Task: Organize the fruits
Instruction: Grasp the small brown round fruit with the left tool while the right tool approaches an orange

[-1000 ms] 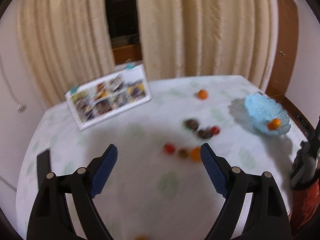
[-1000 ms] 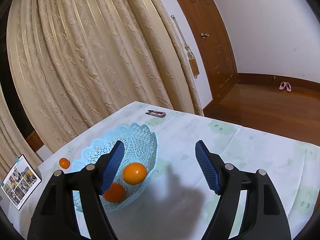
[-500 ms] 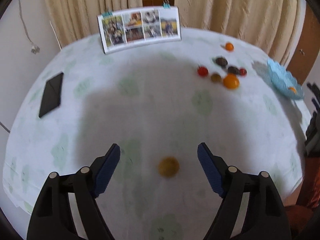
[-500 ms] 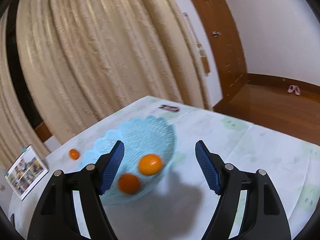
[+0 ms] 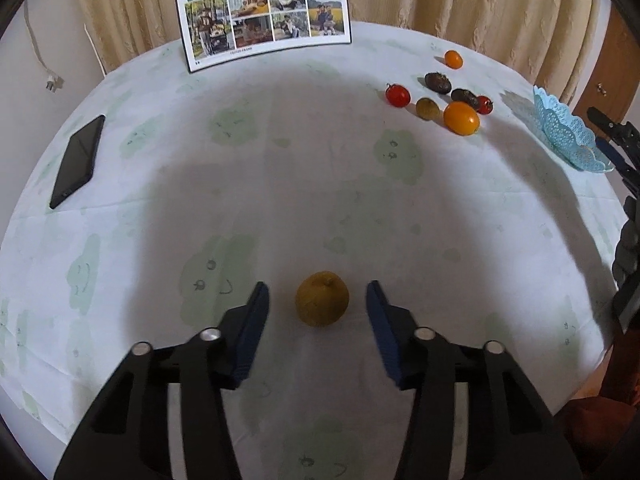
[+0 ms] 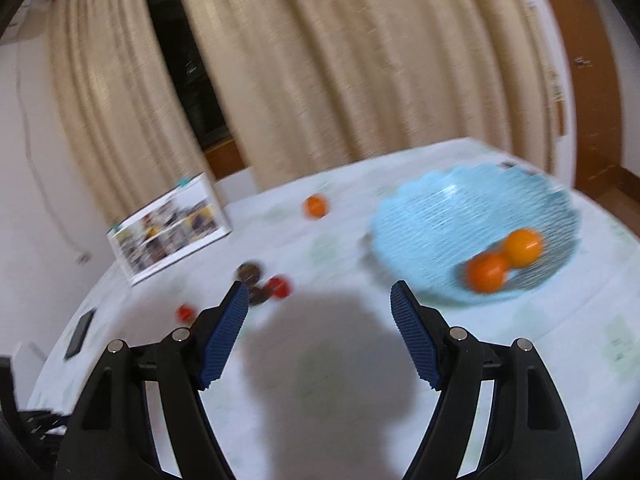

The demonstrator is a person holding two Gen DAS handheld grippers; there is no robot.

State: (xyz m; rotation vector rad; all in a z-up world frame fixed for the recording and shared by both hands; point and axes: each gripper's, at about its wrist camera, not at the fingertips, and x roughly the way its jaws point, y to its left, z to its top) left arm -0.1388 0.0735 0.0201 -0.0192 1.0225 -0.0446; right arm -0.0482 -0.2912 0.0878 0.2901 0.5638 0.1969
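Left tongs (image 5: 318,306) are spread wide around a yellow fruit (image 5: 322,304) at 6 o'clock on the bench (image 5: 280,184), not touching. Looks like the pickup step: next is closing gently, then carrying to the blue basket (image 5: 568,136) at 2 o'clock. Right tongs (image 6: 320,312) are released, empty.

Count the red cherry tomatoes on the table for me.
2. One red tomato sits at the left edge of the fruit cluster; the other red tomato lies right of the dark fruit, just behind the large orange. Others could be hidden.
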